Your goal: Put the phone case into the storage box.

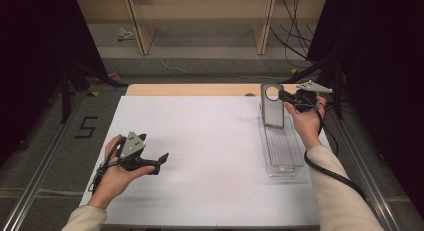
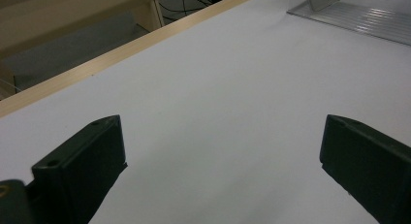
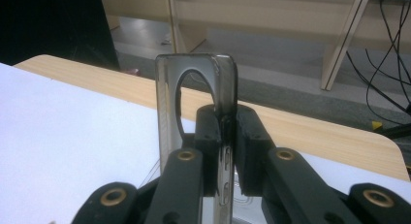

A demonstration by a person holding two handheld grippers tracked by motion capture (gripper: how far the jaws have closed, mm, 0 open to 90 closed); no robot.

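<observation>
your right tool [image 1: 286,95] is clamped on the side edge of a smoky translucent phone case [image 1: 272,105], the one with the round camera hole near its top; in the right gripper view the jaws pinch that edge tight [image 3: 224,136]. the case stands upright, just beyond the tool tips, its lower end at or just over the far end of the clear ribbed tray [image 1: 282,153] that runs back under your right wrist. so the grasp looks done; whether you are lifting it out or setting it in i cannot tell. your left tool [image 1: 154,163] rests with jaws wide apart over bare white tabletop [image 1: 210,156], holding nothing, well apart from the case.
</observation>
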